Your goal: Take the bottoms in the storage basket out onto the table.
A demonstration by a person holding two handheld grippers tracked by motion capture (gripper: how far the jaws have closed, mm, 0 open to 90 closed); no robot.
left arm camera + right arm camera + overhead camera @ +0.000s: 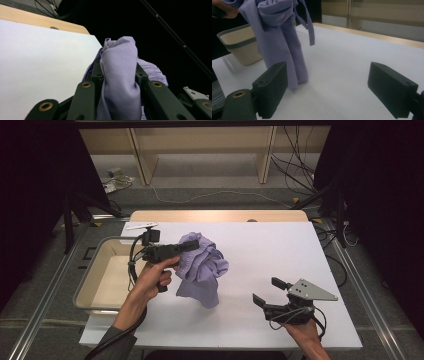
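Note:
A lavender cloth (202, 267) hangs bunched above the white table top (280, 255), its lower end touching the surface. My left gripper (192, 245) is shut on the cloth's upper part, held level and pointing right. In the left gripper view the cloth (120, 75) is squeezed between the two black jaws and bulges out above them. My right gripper (267, 292) rests low at the front right of the table, open, with nothing between its jaws. From the right gripper view (327, 90) the cloth (284, 42) hangs to the left, beyond the jaws.
A beige bin (102, 245) with a grey rim stands at the table's left edge, just behind my left hand. Wooden shelving (200, 150) and loose cables (300, 165) lie on the floor beyond the table's far edge.

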